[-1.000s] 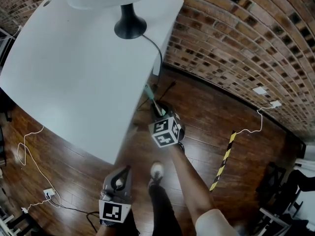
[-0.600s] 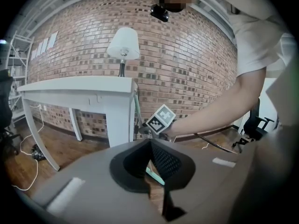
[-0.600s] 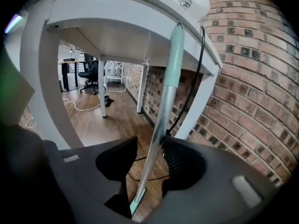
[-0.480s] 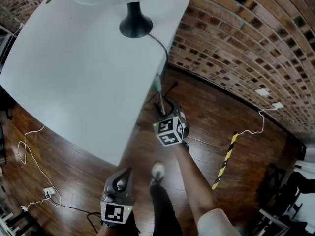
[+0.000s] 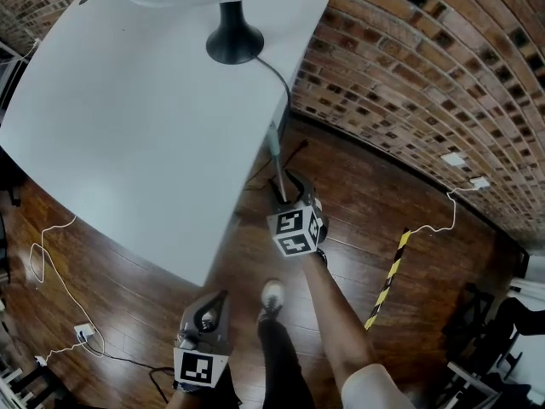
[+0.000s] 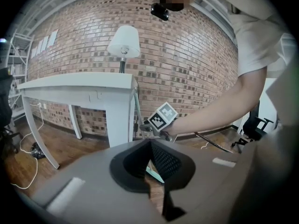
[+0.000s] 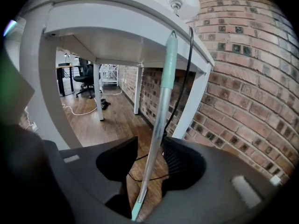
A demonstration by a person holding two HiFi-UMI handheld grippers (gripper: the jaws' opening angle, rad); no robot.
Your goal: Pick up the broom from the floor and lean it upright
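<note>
White table [image 5: 128, 126] w/ lamp [image 5: 230, 45] on top; wood floor [image 5: 366, 203] w/ loose cables [image 5: 51, 271] & yellow-black strip [image 5: 387, 279].

No words, numbers or brand names can be read anywhere in the views.

The only sign-like marks are black-and-white square code patterns. In the head view one cube [image 5: 295, 231], just past the bench's [image 5: 128, 126] near corner, carries such a pattern on each visible face. A second cube [image 5: 194, 369], at about seven o'clock from the first, shows one on its top face. The left gripper view shows the first cube's pattern again.

At about four o'clock from the first cube, a yellow-and-black striped warning strip [image 5: 387, 279] lies on the floor [image 5: 426, 262].

Pale sheets [image 6: 46, 41] on the brick wall [image 6: 187, 55] are too small to read.
</note>
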